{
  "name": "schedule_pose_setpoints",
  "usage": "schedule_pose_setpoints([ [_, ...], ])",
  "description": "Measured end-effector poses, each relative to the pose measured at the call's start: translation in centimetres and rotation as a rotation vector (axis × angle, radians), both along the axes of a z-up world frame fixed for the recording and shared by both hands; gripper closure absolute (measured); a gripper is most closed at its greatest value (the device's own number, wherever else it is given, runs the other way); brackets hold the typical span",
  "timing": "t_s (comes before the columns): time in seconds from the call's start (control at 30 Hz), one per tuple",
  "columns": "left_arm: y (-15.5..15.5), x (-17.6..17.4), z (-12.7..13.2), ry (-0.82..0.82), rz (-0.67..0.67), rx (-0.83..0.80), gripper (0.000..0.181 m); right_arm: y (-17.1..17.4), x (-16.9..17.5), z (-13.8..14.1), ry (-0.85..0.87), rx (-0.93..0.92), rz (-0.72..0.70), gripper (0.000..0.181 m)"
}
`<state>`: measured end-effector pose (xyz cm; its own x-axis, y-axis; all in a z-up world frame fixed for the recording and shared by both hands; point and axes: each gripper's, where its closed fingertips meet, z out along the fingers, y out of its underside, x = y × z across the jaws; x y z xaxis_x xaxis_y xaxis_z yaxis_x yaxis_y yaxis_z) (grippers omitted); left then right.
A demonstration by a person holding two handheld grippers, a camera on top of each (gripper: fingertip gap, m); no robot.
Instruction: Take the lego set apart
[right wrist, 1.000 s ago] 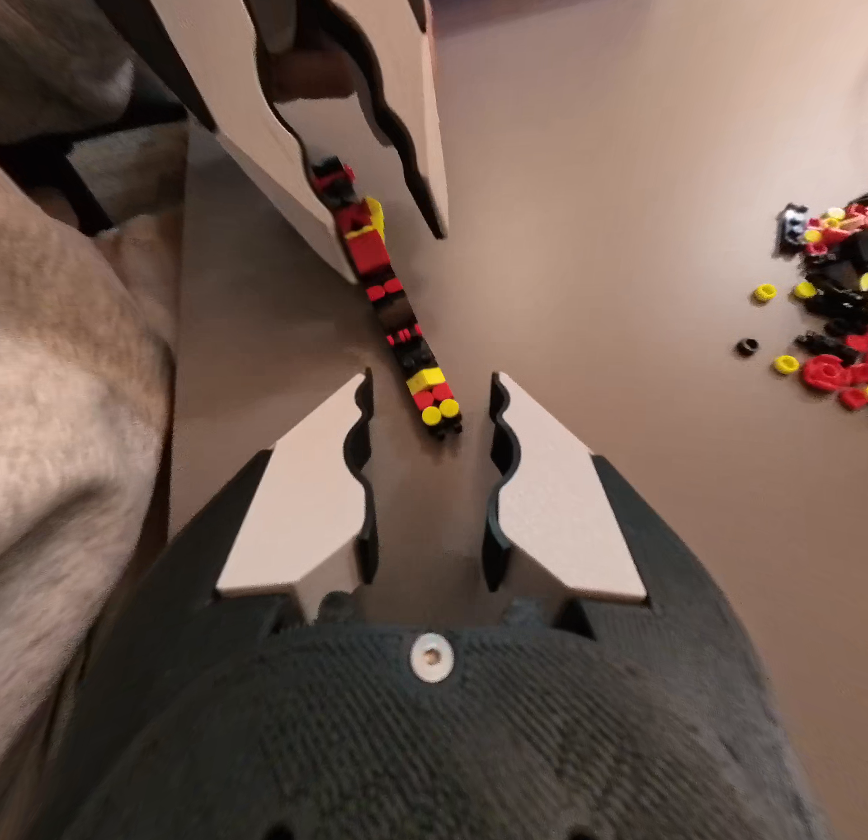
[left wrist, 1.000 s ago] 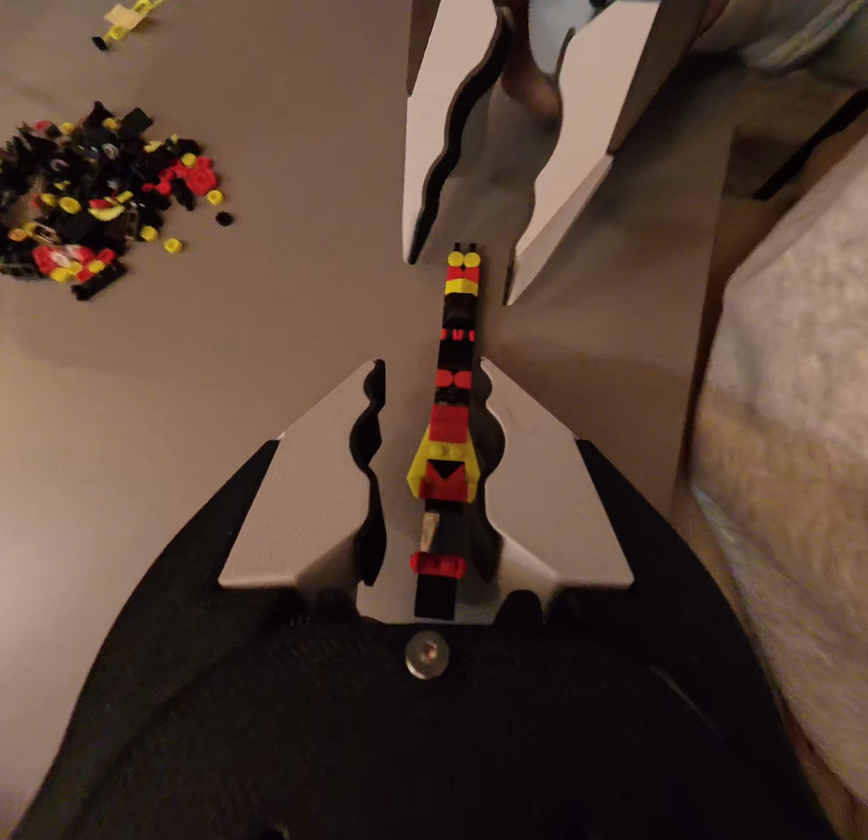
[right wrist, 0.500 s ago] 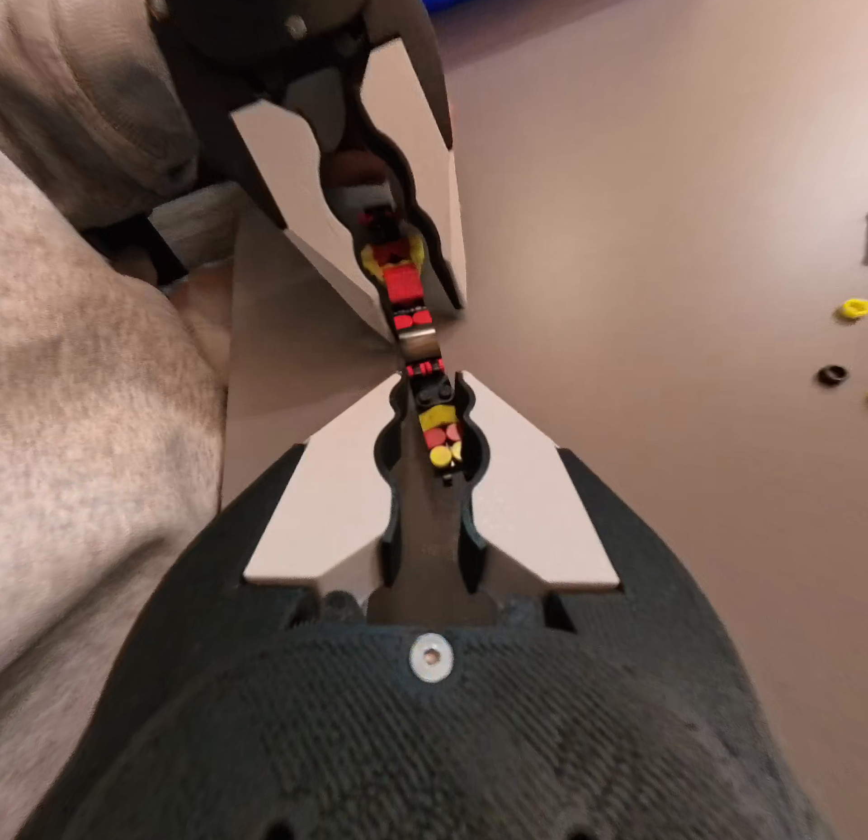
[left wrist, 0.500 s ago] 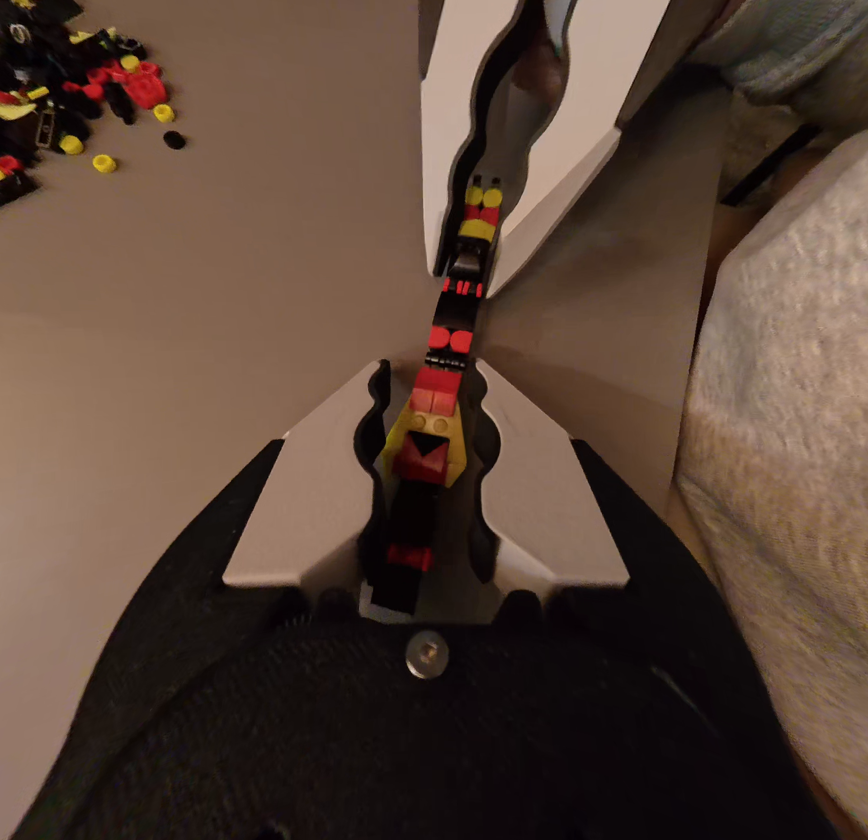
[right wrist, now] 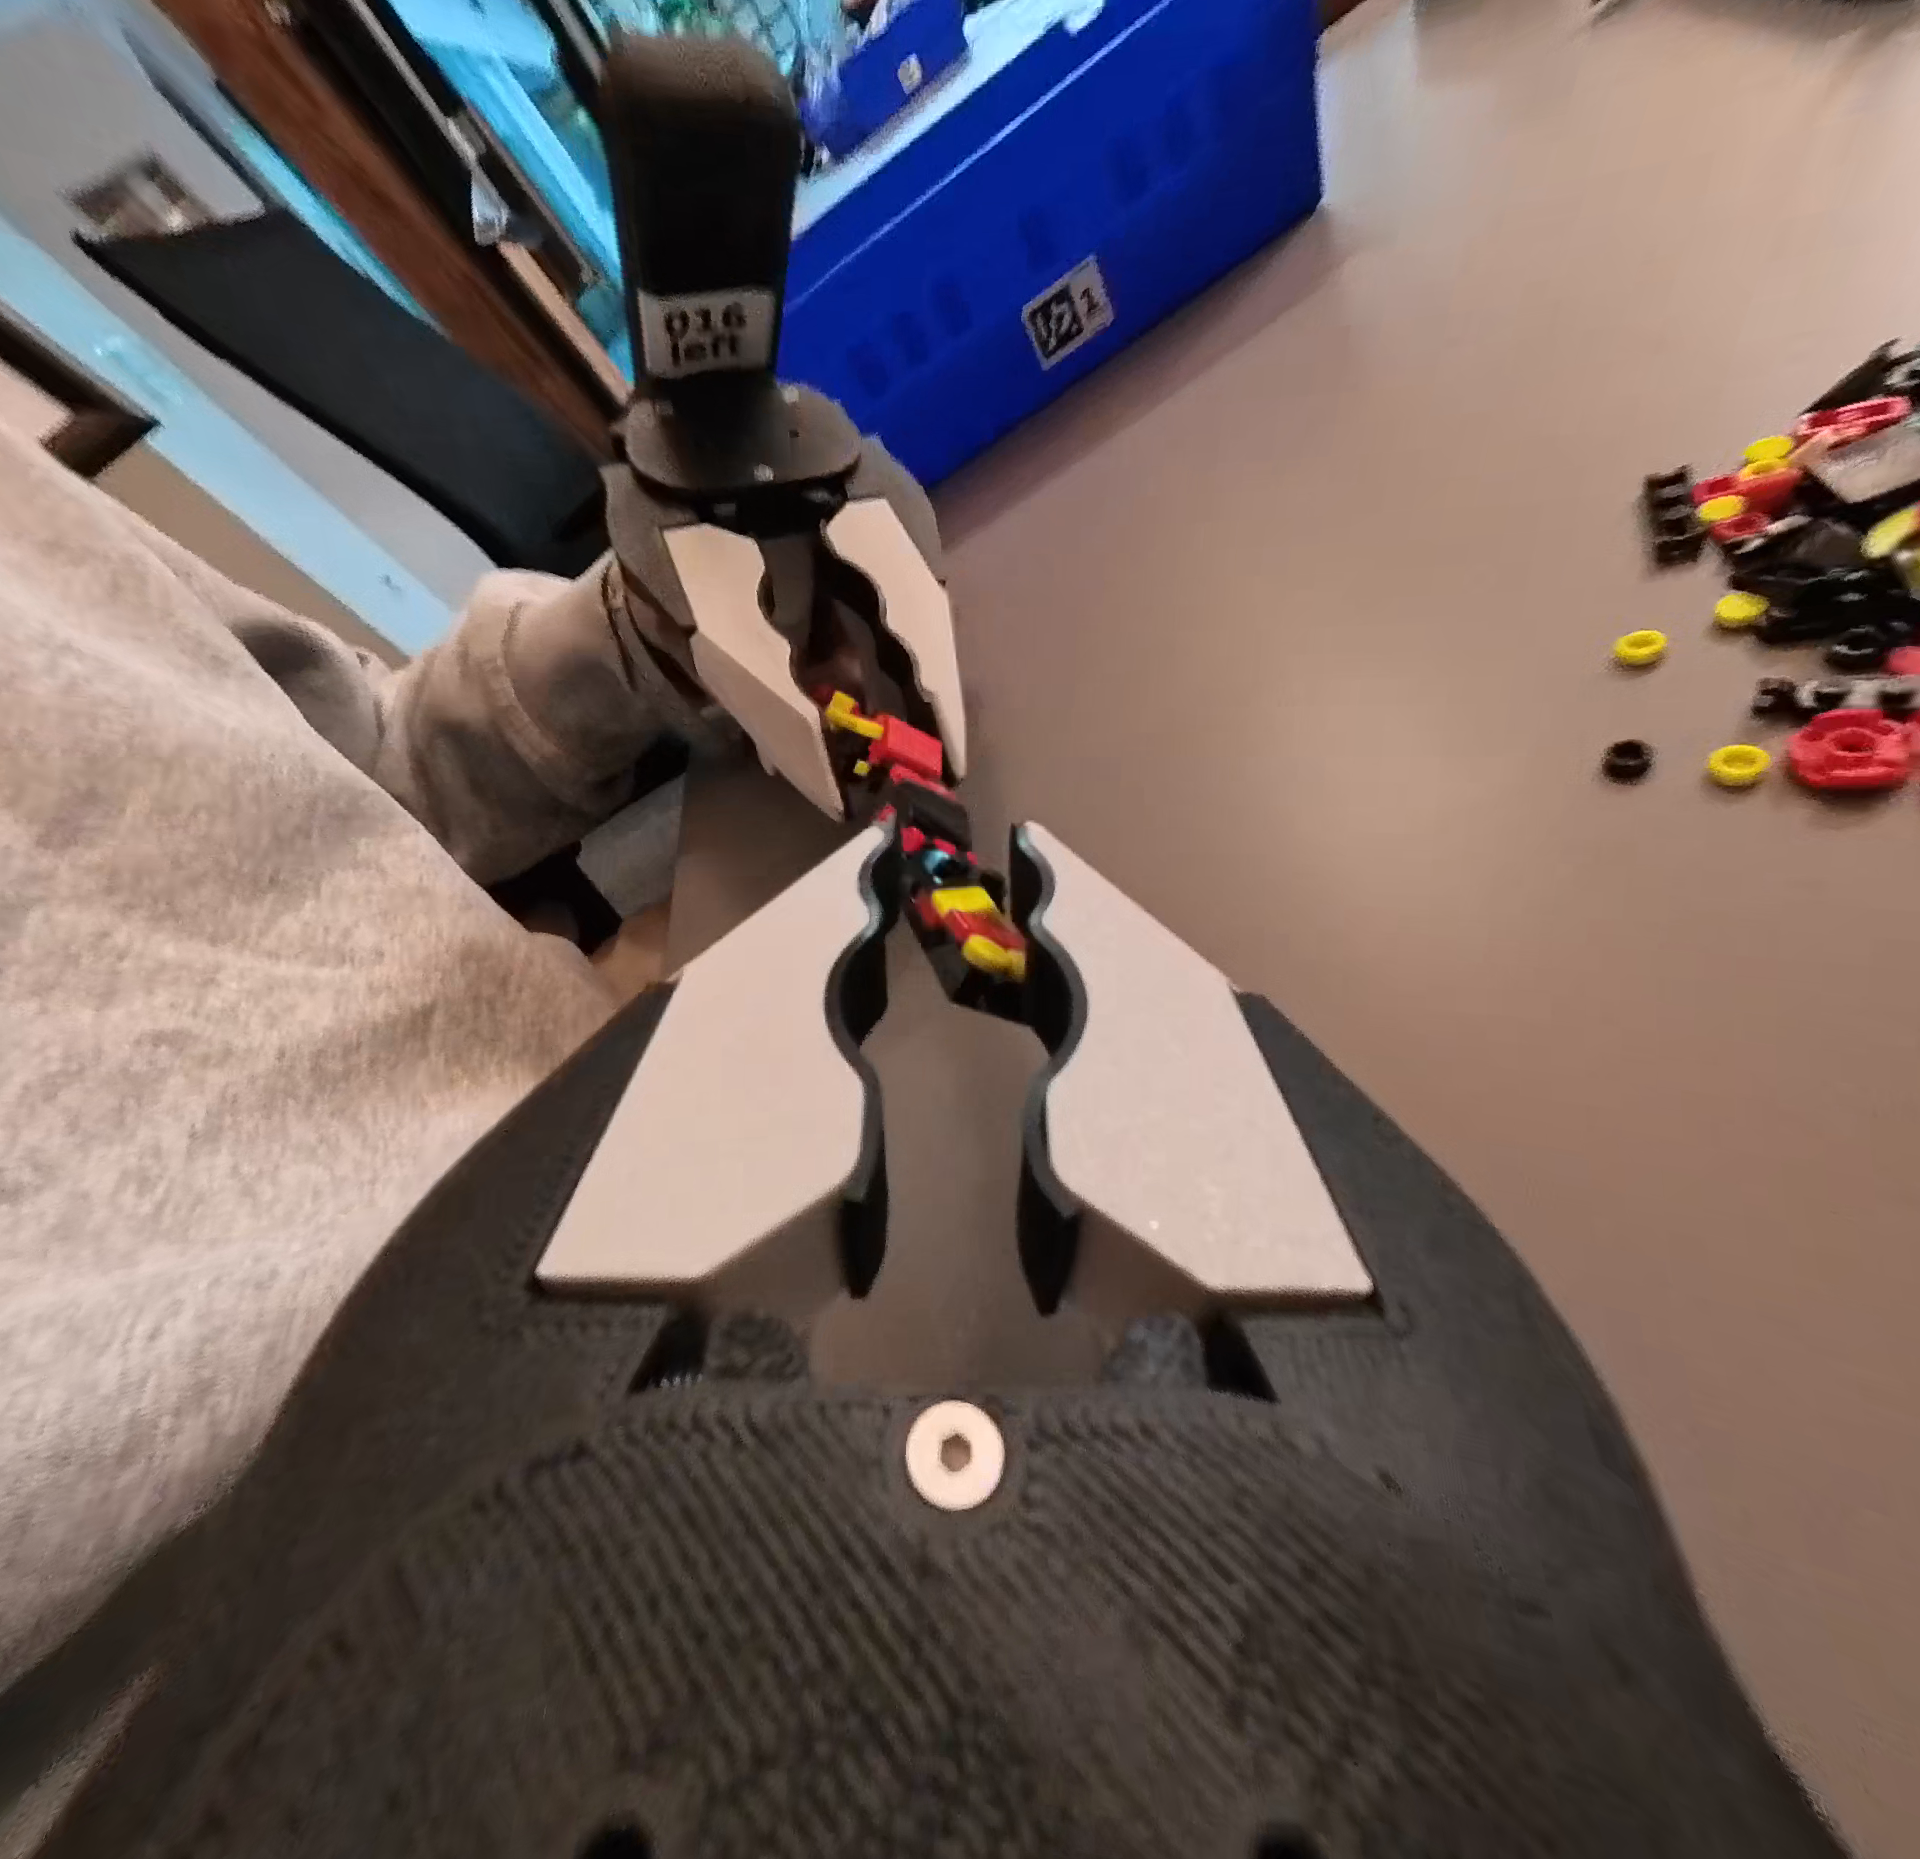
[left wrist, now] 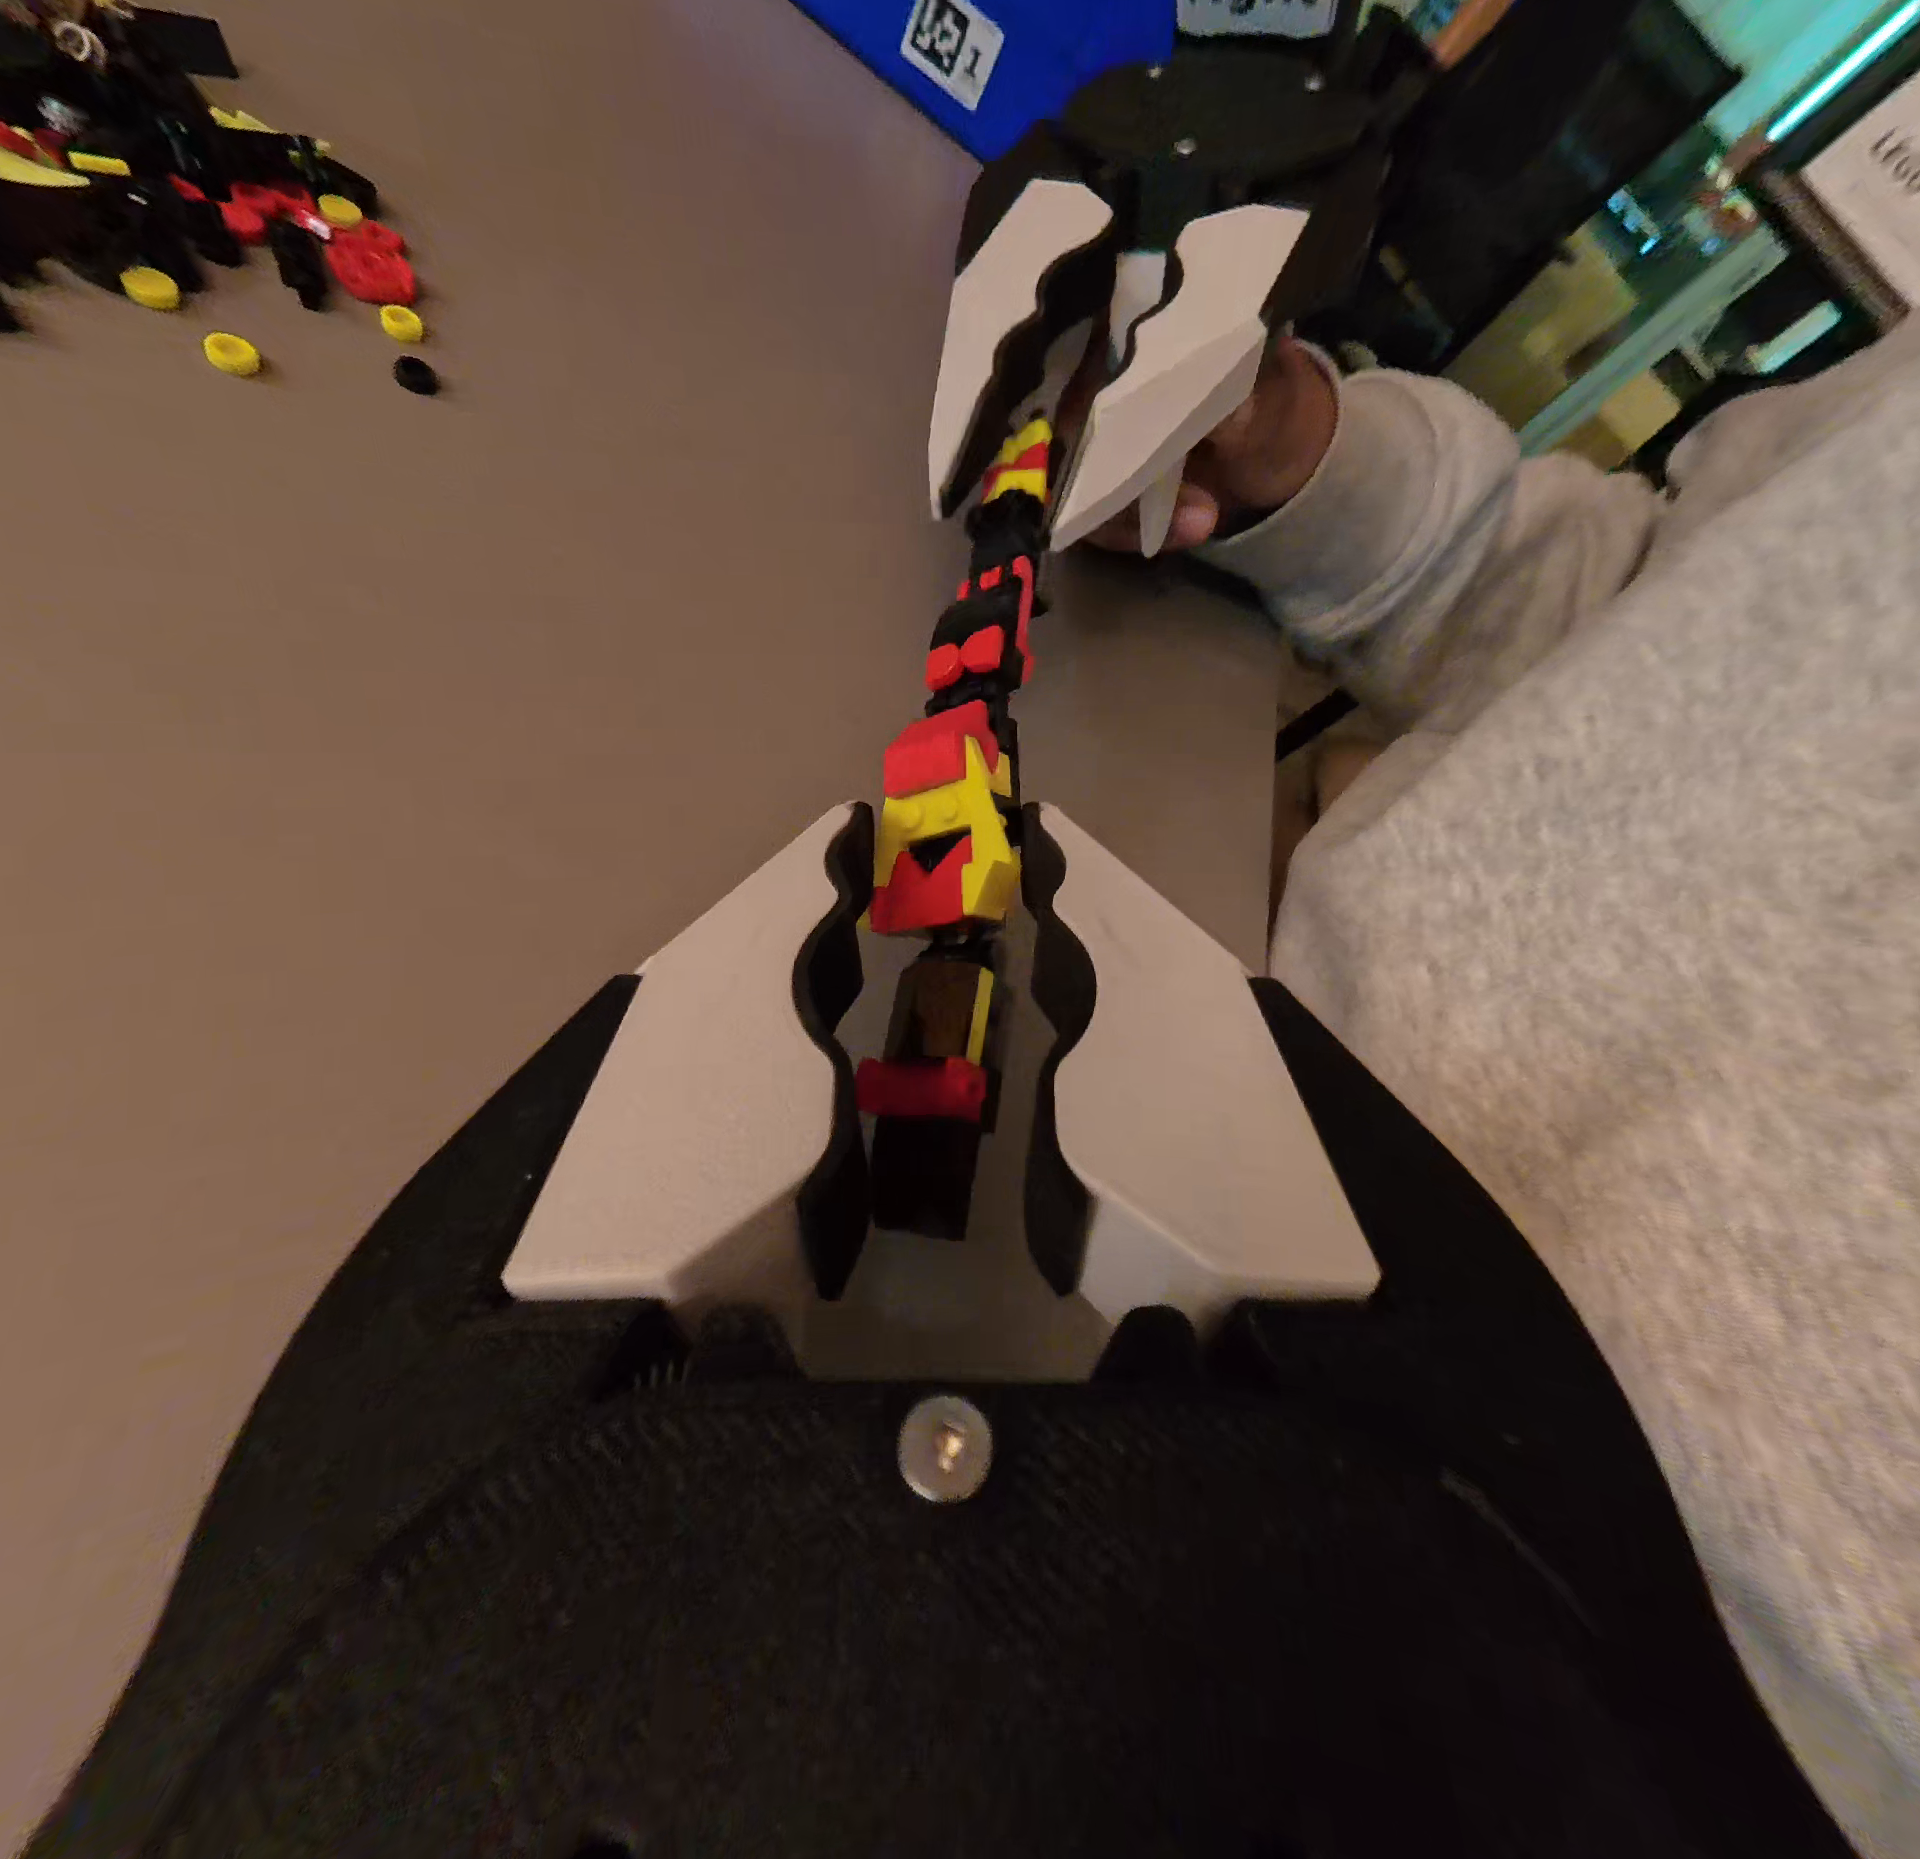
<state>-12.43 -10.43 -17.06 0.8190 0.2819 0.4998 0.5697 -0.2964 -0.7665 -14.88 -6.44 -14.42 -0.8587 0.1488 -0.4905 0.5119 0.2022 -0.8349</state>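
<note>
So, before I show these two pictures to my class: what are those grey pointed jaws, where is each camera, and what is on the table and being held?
There is no robot here. A person holds a hand tool in each hand, each with two grey pointed fingers that pinch. A camera sits on each tool and looks forward along its fingers, so each picture shows its own tool at the bottom and the other one farther off.

The left gripper and the right gripper each clamp one end of a long, thin red, yellow and black lego strip, held between them above the brown table.

On the table lie a pile of loose red, yellow and black lego pieces and a blue plastic bin.
</note>
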Motion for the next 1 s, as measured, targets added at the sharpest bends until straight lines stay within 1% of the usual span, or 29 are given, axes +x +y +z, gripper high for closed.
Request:
schedule_pose_setpoints([
  [0.1,-0.2,-0.3,0.2,-0.024,0.019,0.026,0.154,0.8,-1.1,0.8,-0.051,-0.077,-0.055,0.164],
  [0.23,-0.4,-1.0,-0.1,-0.041,0.061,0.01,0.155,2.0,-2.5,1.5,-0.145,-0.18,-0.109,0.165],
  [0.3,-0.6,-1.3,-0.2,-0.054,0.082,0.009,0.155,2.2,-2.6,1.9,-0.145,-0.207,-0.116,0.163],
  [0.37,-0.7,-1.5,-0.3,-0.075,0.099,0.015,0.155,2.1,-2.3,1.9,-0.12,-0.193,-0.111,0.159],
  [0.5,-0.9,-1.8,-0.3,-0.13,0.108,0.048,0.155,1.2,-1.3,1.2,-0.012,-0.092,-0.094,0.152],
  [0.6,-1.0,-1.9,-0.1,-0.139,0.113,0.068,0.155,0.4,-0.8,0.3,0.115,0.025,-0.113,0.147],
  [0.67,-1.0,-1.9,-0.1,-0.141,0.112,0.066,0.155,0.0,-0.7,-0.4,0.242,0.118,-0.14,0.144],
  [0.77,-1.0,-1.8,-0.1,-0.142,0.106,0.066,0.155,-0.6,-0.6,-1.4,0.467,0.264,-0.159,0.143],
  [0.83,-1.0,-1.8,-0.1,-0.144,0.104,0.072,0.155,-0.9,-0.6,-2.1,0.57,0.339,-0.164,0.143],
  [0.9,-1.0,-1.7,0.0,-0.147,0.099,0.077,0.155,-1.0,-0.5,-2.6,0.605,0.381,-0.16,0.144],
  [1.0,-0.9,-1.5,0.1,-0.149,0.082,0.083,0.155,-1.0,-0.7,-2.6,0.595,0.387,-0.164,0.144],
])
